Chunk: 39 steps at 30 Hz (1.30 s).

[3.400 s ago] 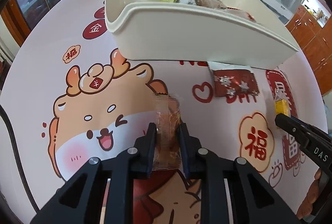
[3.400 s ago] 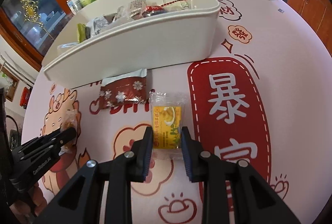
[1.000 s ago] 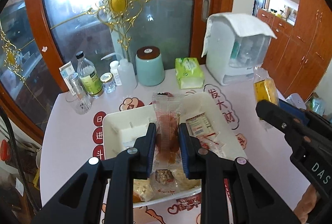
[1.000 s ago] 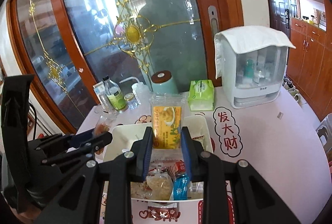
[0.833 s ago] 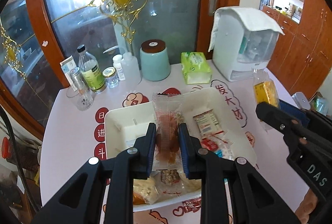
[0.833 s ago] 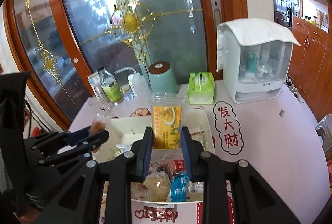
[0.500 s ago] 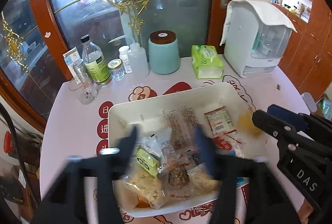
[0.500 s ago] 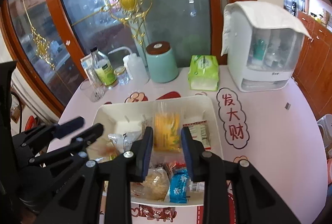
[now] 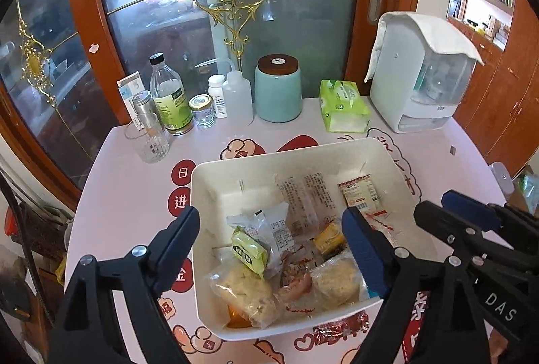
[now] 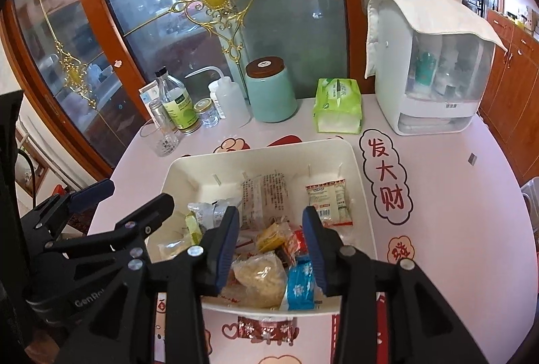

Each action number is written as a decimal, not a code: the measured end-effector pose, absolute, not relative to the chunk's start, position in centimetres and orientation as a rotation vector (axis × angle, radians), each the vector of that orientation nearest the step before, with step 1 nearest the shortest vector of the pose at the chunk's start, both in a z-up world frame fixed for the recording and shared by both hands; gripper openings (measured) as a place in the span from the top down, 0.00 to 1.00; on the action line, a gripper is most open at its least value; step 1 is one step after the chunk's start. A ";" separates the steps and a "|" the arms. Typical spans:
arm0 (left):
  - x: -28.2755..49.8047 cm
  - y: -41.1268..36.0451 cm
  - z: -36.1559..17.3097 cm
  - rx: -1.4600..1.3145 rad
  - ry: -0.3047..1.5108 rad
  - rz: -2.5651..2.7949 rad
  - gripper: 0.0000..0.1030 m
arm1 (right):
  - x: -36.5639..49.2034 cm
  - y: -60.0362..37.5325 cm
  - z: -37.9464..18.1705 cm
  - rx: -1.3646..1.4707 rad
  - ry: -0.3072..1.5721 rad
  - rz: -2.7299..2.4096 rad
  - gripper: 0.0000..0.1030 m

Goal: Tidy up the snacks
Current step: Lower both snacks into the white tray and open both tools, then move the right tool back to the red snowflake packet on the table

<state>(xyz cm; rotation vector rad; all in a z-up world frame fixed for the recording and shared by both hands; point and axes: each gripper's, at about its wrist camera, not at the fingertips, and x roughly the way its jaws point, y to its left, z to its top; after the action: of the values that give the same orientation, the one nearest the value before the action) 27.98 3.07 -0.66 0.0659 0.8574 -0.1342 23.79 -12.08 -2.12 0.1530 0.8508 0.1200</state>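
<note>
A white bin on the pink printed table holds several wrapped snacks. My left gripper hovers over the bin's near left part; its jaws are opening wide with nothing between them. My right gripper hangs over the bin's middle, its jaws also opening, and its pads touch nothing. The yellow snack lies loose in the bin below them. A brown snack in a clear wrapper rests among the others. One red snack packet lies on the table in front of the bin.
Behind the bin stand a drinking glass, several bottles and jars, a teal canister, a green tissue pack and a white cloth-covered appliance. A glass door closes off the back.
Both grippers held snacks over the bin, then opened. The brown snack and the yellow snack dropped into the bin. Both grippers sank closer to it.
</note>
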 end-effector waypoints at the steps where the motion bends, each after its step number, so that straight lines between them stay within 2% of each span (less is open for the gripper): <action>1: 27.6 3.3 -0.5 0.061 0.853 -0.138 0.17 | 23.5 -12.0 -2.1 0.155 0.850 0.125 0.61; 10: 24.0 5.0 -0.2 0.005 0.844 -0.162 0.13 | 20.1 -11.7 -2.2 0.154 0.846 0.167 0.55; 12: 23.1 5.5 -0.5 -0.013 0.850 -0.169 0.13 | 19.2 -11.6 -2.5 0.144 0.854 0.171 0.45; 17: 20.5 6.8 -1.3 -0.035 0.860 -0.168 0.13 | 17.2 -11.5 -3.4 0.143 0.871 0.192 0.42; 22: 17.9 7.9 -2.4 -0.045 0.860 -0.157 0.13 | 14.8 -10.9 -5.1 0.130 0.892 0.211 0.32; 27: 15.4 8.8 -4.2 -0.067 0.864 -0.141 0.11 | 12.6 -10.4 -7.8 0.118 0.930 0.228 0.23; 39: 13.3 10.1 -11.1 -0.101 1.001 -0.098 0.11 | 10.5 -9.4 -13.4 0.075 0.993 0.192 0.14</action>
<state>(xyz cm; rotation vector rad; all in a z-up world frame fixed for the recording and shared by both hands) 13.26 10.09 -11.07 -0.1012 1.0006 -0.0981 10.54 -9.39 -13.41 0.0747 0.9927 0.1917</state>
